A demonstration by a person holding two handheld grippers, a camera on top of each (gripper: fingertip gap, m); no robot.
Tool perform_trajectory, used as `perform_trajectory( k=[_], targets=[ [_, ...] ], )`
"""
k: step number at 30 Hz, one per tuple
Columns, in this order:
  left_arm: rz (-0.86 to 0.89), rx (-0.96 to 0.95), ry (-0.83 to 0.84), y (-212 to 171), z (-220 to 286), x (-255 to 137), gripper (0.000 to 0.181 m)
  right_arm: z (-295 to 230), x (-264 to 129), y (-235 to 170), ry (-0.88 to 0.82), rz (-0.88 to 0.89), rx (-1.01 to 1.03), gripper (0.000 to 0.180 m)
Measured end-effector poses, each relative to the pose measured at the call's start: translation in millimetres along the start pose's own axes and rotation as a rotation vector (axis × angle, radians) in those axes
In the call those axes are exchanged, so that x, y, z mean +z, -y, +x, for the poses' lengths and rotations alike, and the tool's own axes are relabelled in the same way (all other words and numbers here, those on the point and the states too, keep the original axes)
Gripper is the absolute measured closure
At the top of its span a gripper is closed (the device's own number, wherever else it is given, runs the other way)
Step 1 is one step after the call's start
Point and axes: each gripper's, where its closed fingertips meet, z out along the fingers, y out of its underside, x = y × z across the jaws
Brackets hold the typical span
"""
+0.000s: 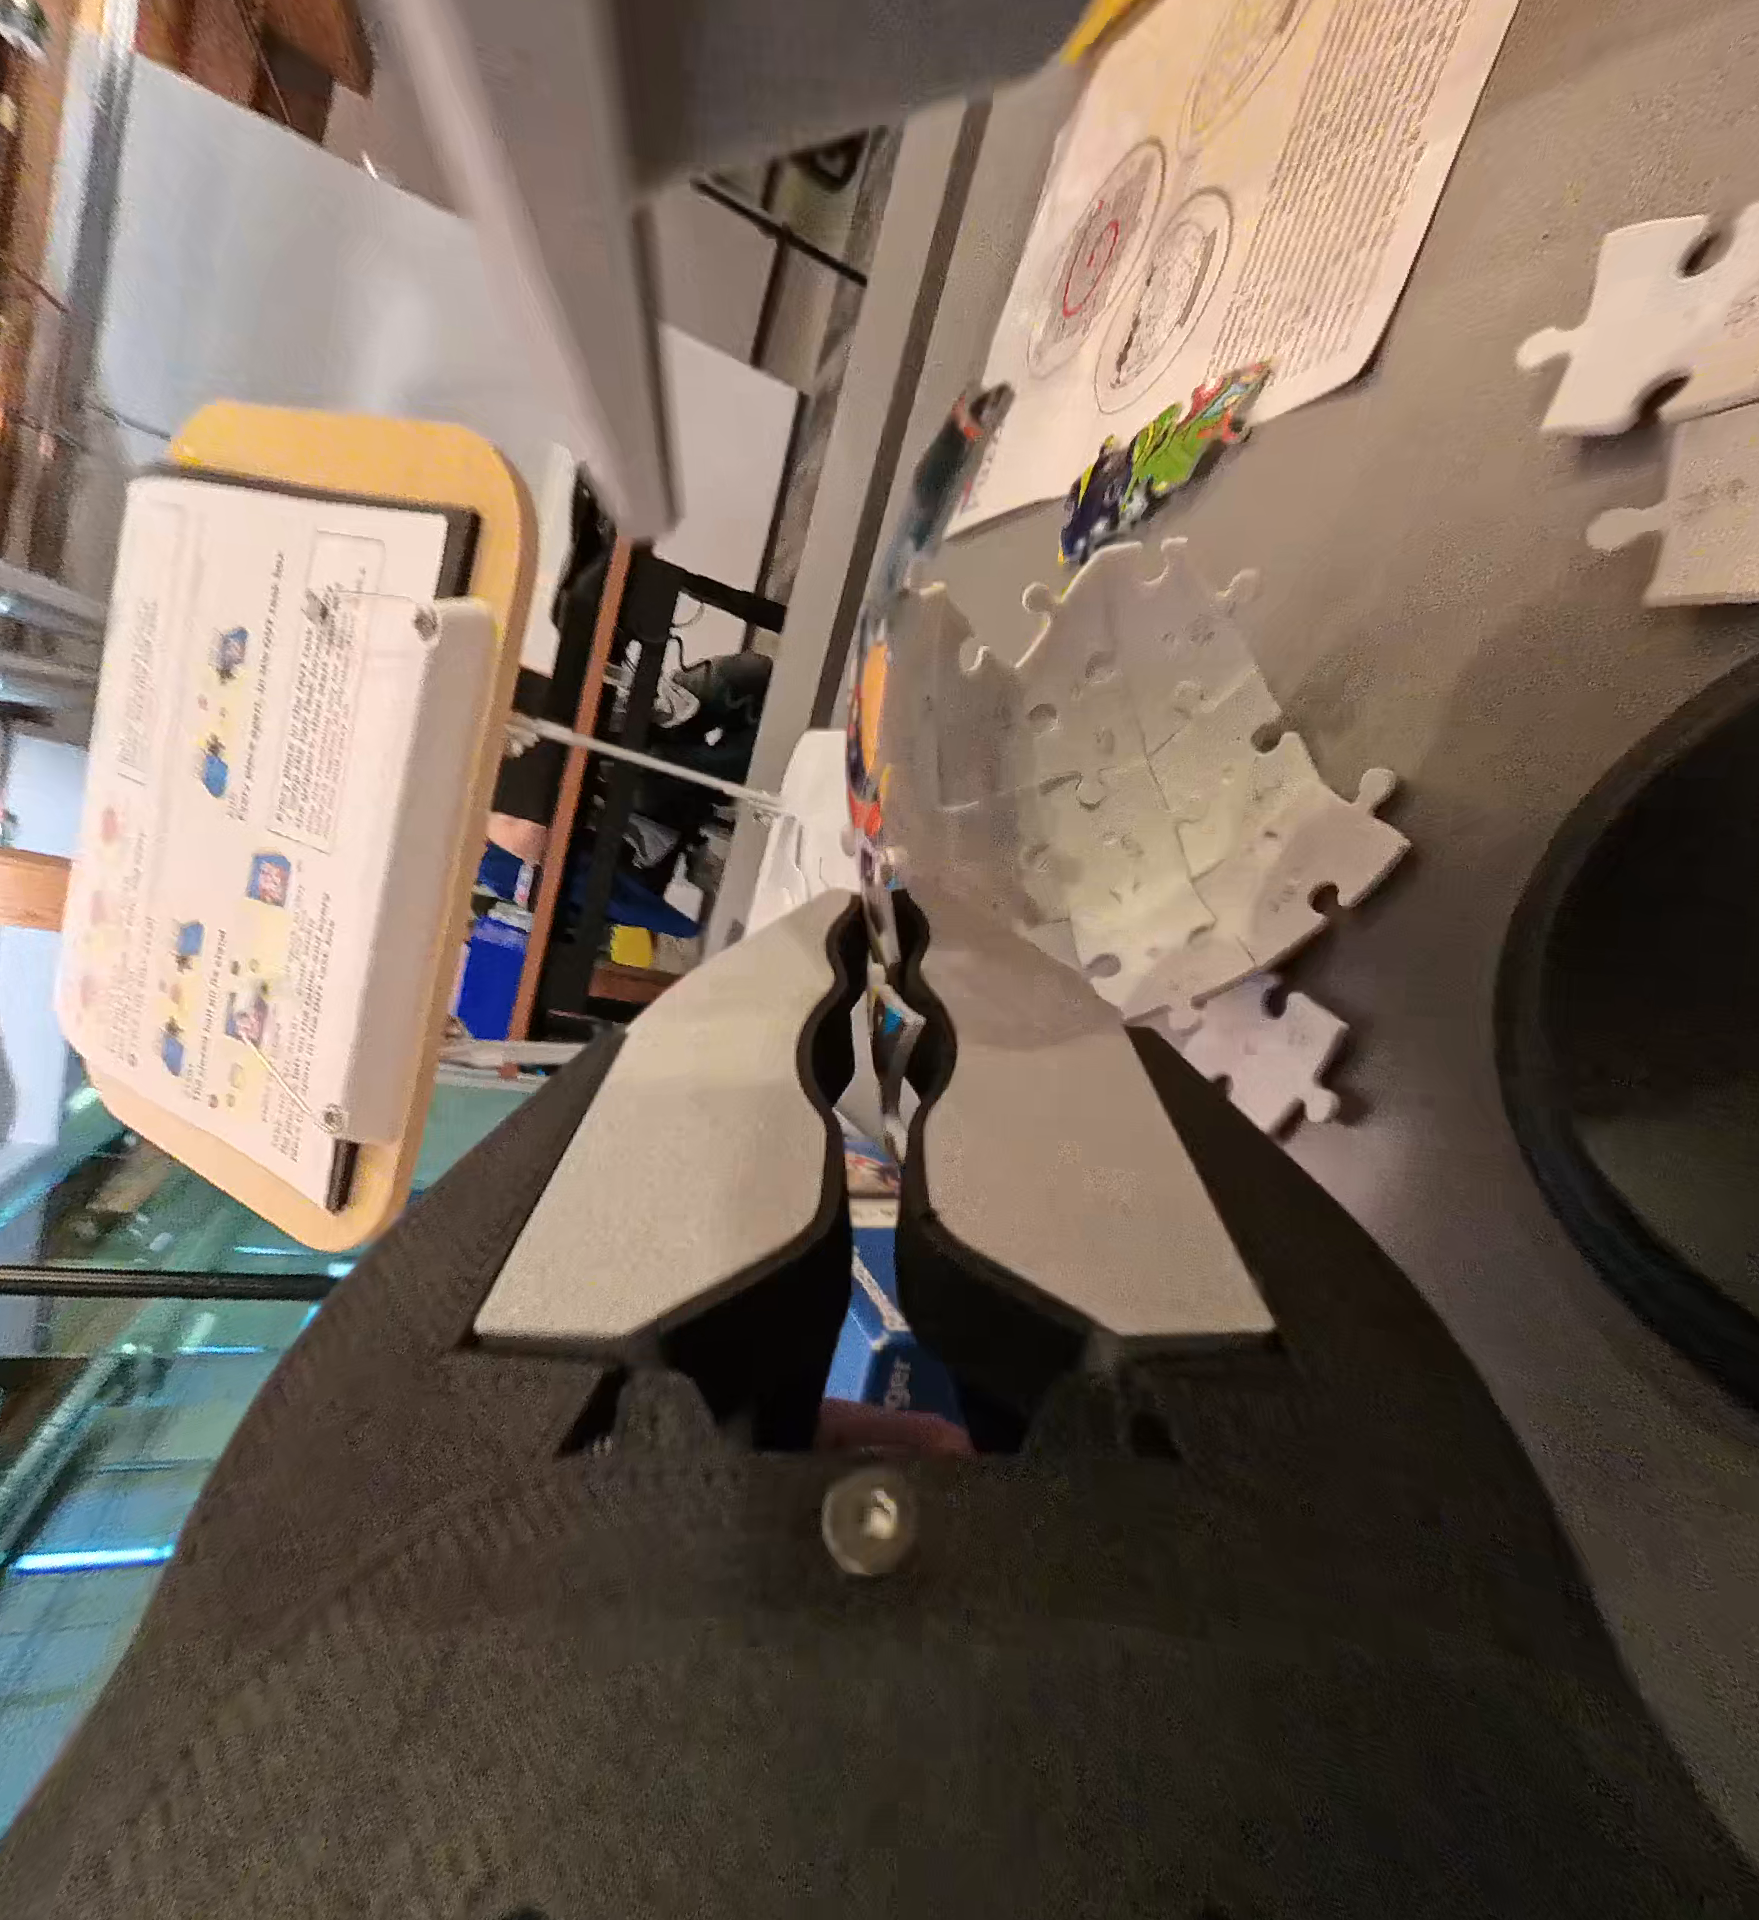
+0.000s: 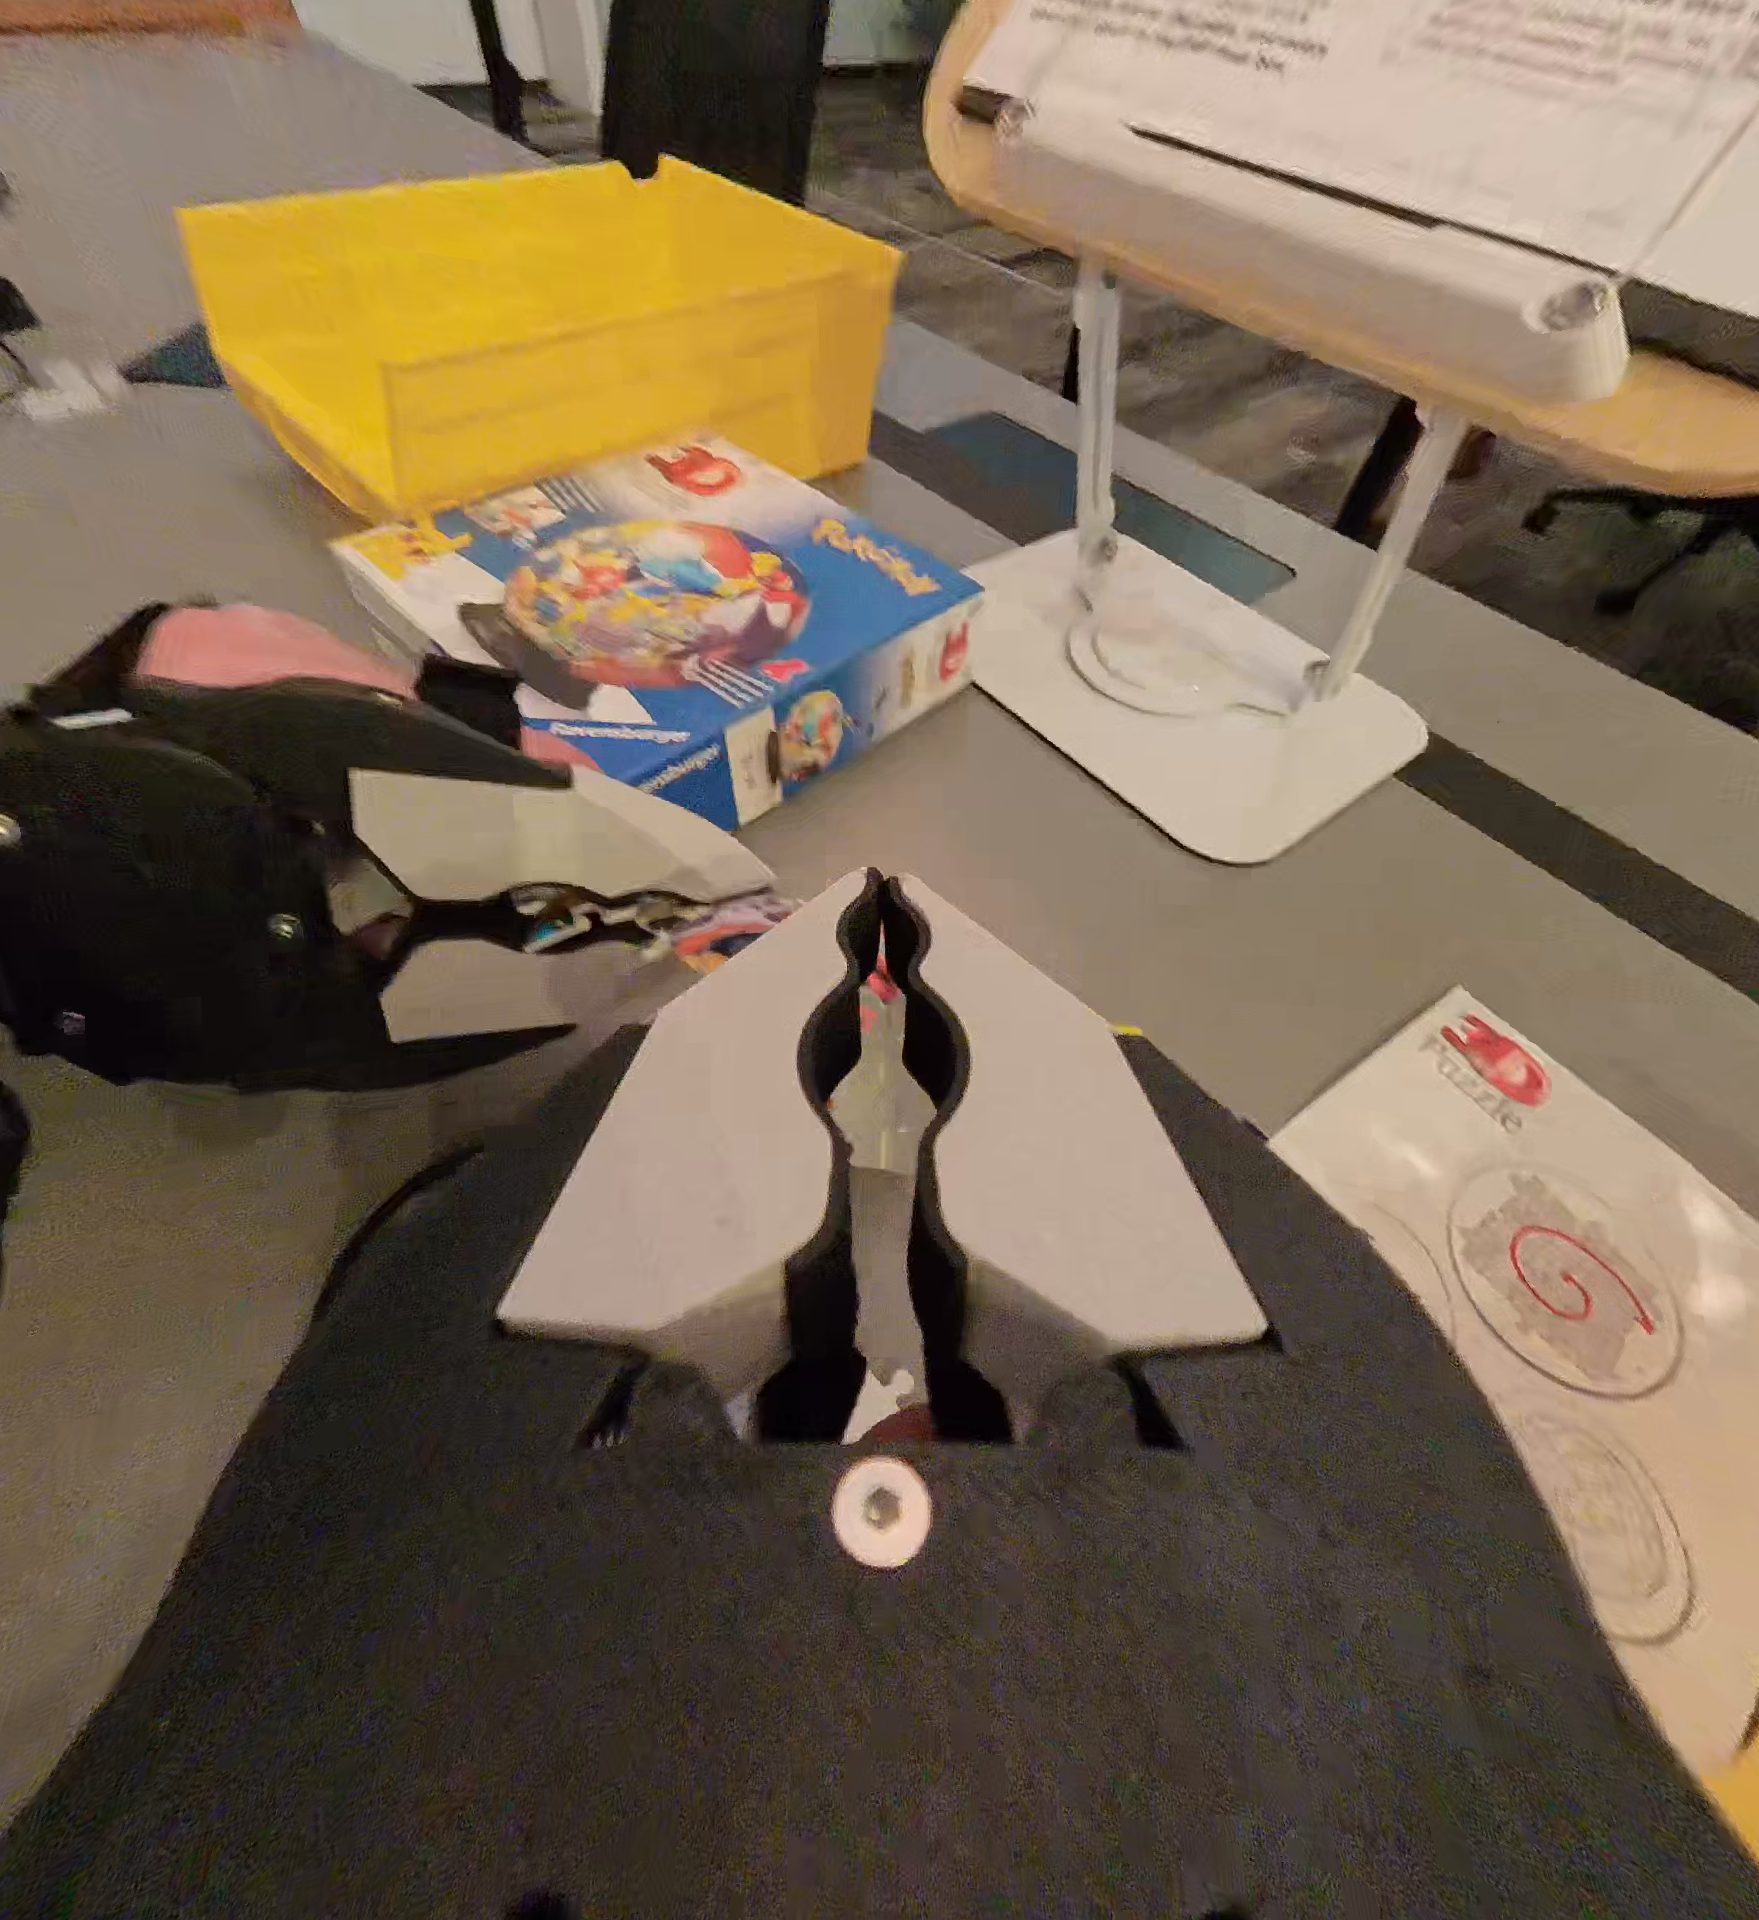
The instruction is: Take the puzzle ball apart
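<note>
hidden: most of the piece [image 2: 880, 1101] pinched in the right gripper [image 2: 880, 883], behind its fingers | cut off: black ring [image 1: 1623, 997] at right edge; instruction sheet [image 2: 1581, 1351] at right edge | blurred: far shelving [image 1: 636, 779]

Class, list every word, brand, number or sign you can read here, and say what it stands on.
I don't copy out writing; these bear it:
Blue puzzle box: brand and title print.
White sheet on table: heading, diagrams.
Page on wooden stand: small, blurred print.
Grey piece backs: faint marks, unreadable.
</note>
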Motion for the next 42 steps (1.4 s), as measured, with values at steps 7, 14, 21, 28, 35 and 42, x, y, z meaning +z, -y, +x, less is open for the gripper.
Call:
perform_trajectory(
  k=[7,14,21,28,35,42],
  targets=[
    [0.01,-0.02,0.0,3,2,0,0.178,-1,11,-55,0.006,-0.214,-0.027,0.18],
    [0.056,0.047,0.005,18,-5,0,0.178,-14,-5,-16,0.029,-0.124,-0.076,0.18],
    [-0.088,-0.034,-0.268,1,25,14,0.178,-1,15,-62,0.018,-0.303,-0.059,0.18],
    [-0.129,-0.21,-0.461,-5,25,18,0.176,6,20,-75,0.008,-0.362,-0.072,0.18],
    [-0.048,-0.569,-0.593,-1,22,13,0.178,12,10,-73,0.034,-0.295,-0.026,0.152],
    [0.009,-0.709,-0.668,11,13,10,0.178,-11,18,-84,0.17,-0.352,-0.068,0.13]
  ],
)
